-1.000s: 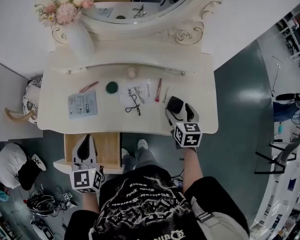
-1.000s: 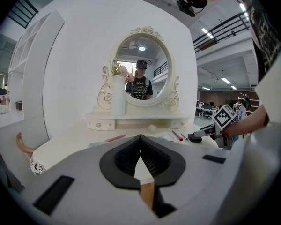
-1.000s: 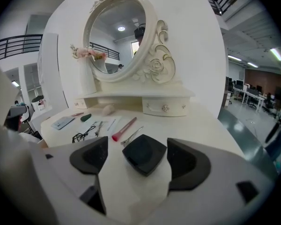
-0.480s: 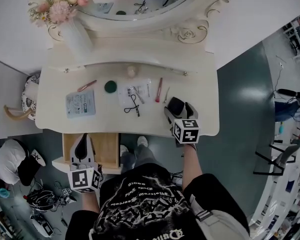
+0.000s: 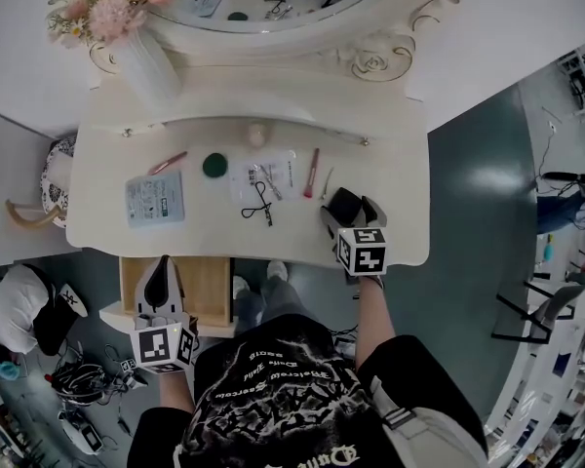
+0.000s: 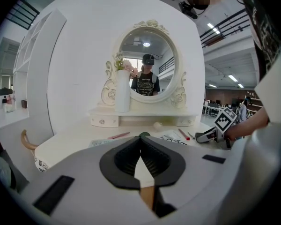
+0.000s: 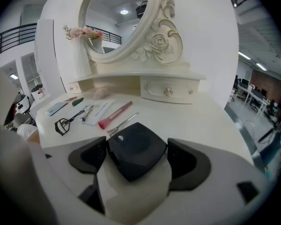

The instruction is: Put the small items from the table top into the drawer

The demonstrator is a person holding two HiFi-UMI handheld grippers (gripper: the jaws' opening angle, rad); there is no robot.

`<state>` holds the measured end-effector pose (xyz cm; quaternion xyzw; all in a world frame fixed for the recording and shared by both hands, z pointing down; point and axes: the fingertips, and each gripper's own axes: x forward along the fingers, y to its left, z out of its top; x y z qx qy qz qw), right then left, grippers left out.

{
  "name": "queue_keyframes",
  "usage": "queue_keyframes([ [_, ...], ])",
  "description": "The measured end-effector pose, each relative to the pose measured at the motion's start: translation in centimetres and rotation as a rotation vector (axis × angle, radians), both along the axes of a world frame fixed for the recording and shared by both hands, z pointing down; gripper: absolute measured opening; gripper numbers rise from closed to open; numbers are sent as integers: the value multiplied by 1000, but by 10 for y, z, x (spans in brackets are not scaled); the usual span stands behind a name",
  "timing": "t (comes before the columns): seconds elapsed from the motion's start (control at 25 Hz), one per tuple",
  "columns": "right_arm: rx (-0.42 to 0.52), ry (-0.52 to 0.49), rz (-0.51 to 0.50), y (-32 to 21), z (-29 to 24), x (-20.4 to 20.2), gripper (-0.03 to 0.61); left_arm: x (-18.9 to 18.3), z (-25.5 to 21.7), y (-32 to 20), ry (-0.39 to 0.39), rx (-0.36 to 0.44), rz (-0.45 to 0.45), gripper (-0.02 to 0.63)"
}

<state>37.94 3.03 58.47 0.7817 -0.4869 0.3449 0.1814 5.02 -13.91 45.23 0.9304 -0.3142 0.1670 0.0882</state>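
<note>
The right gripper (image 7: 136, 159) has jaws apart around the black box (image 7: 133, 146); squeeze it gently, then carry it to the drawer (image 5: 210, 286) at 8 o'clock.

"What's the count on the cream tabletop (image 5: 395, 188)?"

"One black square compact (image 5: 342, 204), one black wire eyelash curler (image 5: 260, 206), one round dark-green disc (image 5: 214, 165), one pale blue flat packet (image 5: 156, 198), one pink-handled brush (image 5: 312, 173), one thin red stick (image 5: 171, 163)."

"Anything in twos?"

"Only the grippers: left gripper (image 5: 163, 263), right gripper (image 5: 350, 209). One open wooden drawer (image 5: 209, 289), one white vase of pink flowers (image 5: 148, 64)."
</note>
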Motion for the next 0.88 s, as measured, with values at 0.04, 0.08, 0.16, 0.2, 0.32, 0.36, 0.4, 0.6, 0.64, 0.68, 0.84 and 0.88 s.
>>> queue_keyframes([
  [0.04, -2, -1, 3, 1, 0, 1, 402, 1, 1, 0, -1, -1, 0, 15],
  [0.08, -4, -2, 4, 1, 0, 2, 401, 2, 1, 0, -2, -2, 1, 15],
  [0.16, -11, -6, 1, 0, 0, 3, 399, 3, 1, 0, -4, -1, 4, 15],
  [0.2, -12, -6, -3, 1, 0, 3, 397, 4, 1, 0, -4, -1, 6, 15],
  [0.32, -6, 1, -9, 2, 0, 3, 391, 6, 1, 1, -3, 1, 9, 15],
  [0.36, -2, 6, -9, 2, -1, 3, 390, 6, 1, 1, -4, 2, 9, 15],
  [0.4, 2, 13, -7, 2, -1, 4, 388, 5, 0, 1, -5, 2, 7, 15],
  [0.6, 19, 52, -20, 2, -4, 3, 377, 0, -3, 1, -10, 0, -11, 15],
  [0.64, 27, 59, -23, 2, -5, 2, 377, -2, -3, 1, -11, 2, -15, 15],
  [0.68, 38, 63, -22, 2, -7, 2, 376, -4, -3, 1, -11, 3, -19, 15],
  [0.84, 100, 76, -3, 3, -18, 3, 373, -7, -4, 3, -9, 2, -28, 15],
  [0.88, 111, 82, -4, 3, -22, 3, 373, -7, -4, 5, -9, 2, -28, 15],
])
